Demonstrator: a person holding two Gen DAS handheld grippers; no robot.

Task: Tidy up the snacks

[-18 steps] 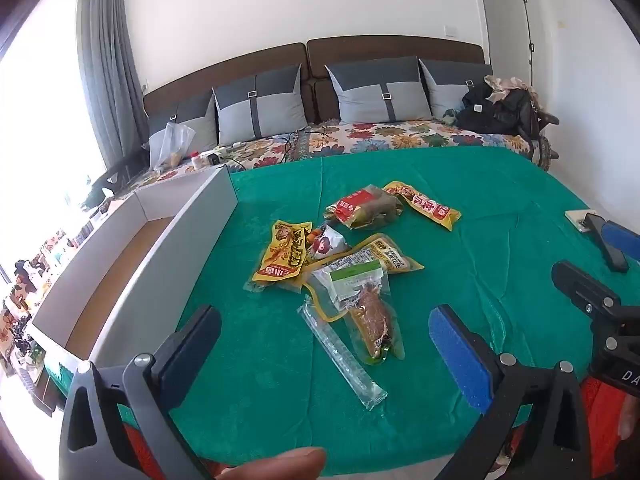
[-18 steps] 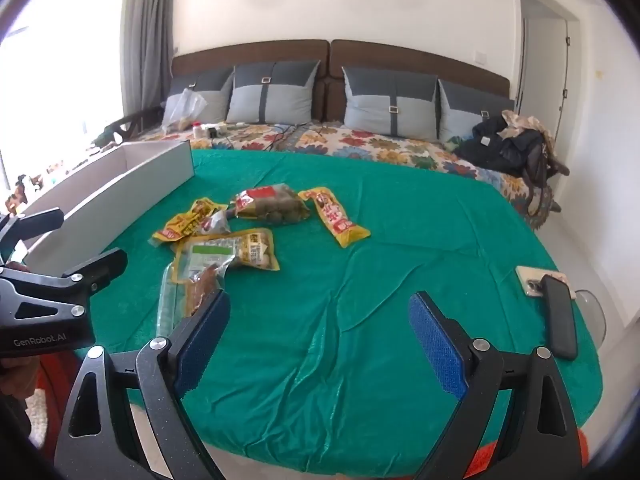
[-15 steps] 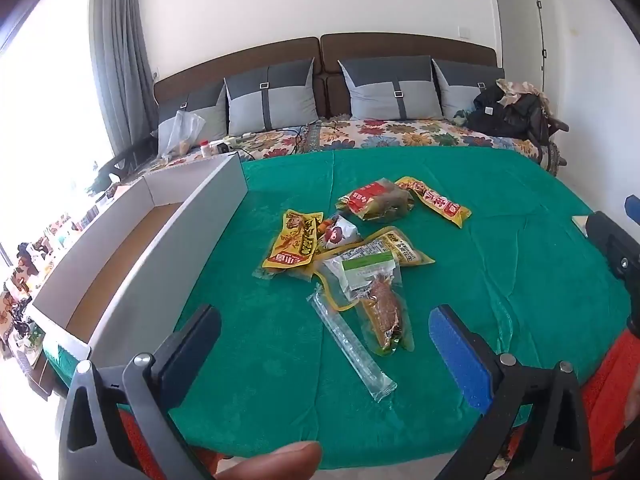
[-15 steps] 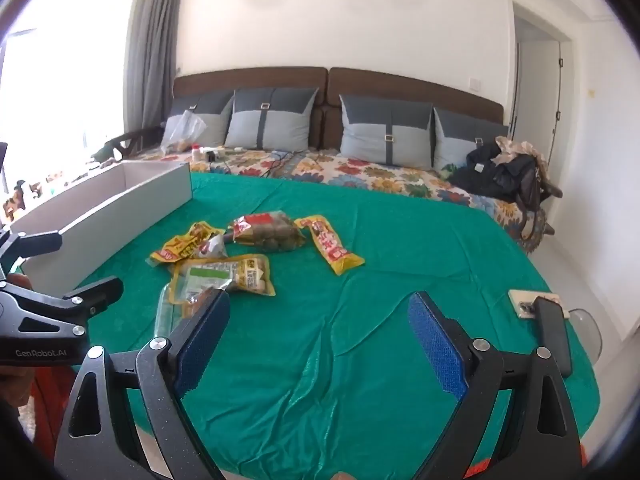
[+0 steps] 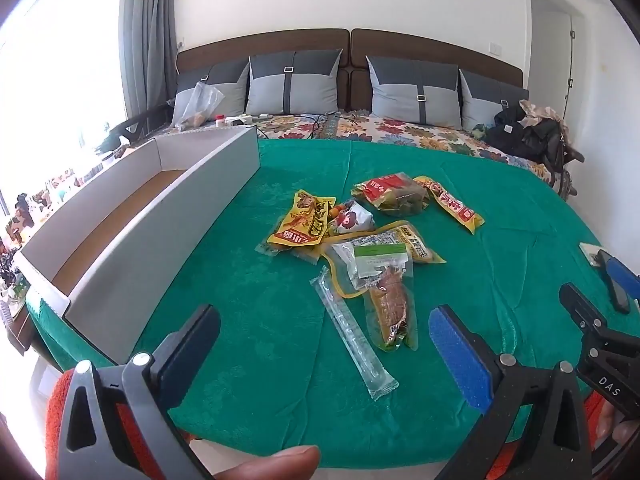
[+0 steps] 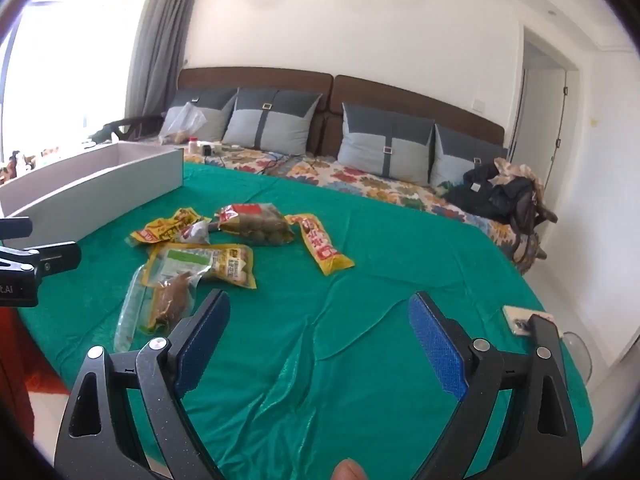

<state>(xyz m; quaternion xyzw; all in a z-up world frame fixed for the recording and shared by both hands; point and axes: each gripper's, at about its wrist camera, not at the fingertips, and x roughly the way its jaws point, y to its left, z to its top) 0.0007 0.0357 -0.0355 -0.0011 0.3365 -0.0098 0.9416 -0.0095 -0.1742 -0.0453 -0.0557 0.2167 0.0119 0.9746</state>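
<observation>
Both views have lifted slightly since earlier; left gripper [image 5: 324, 344] and right gripper [image 6: 318, 328] fingers spread apart, empty, above seemingly unmoved snack packets [image 5: 376, 240].

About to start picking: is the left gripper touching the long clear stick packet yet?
Apart. In the left wrist view the left gripper is open and raised, the clear stick packet lying flat on the green cloth beyond and below its fingers.

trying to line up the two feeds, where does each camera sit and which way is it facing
Left wrist: on the left gripper, facing across the green cover at the snack pile and white box; a thumb and the right gripper's tip show.
Right wrist: on the right gripper, further right, facing the headboard; the left gripper's tip shows.
Shared: pile, box, pillows.
</observation>
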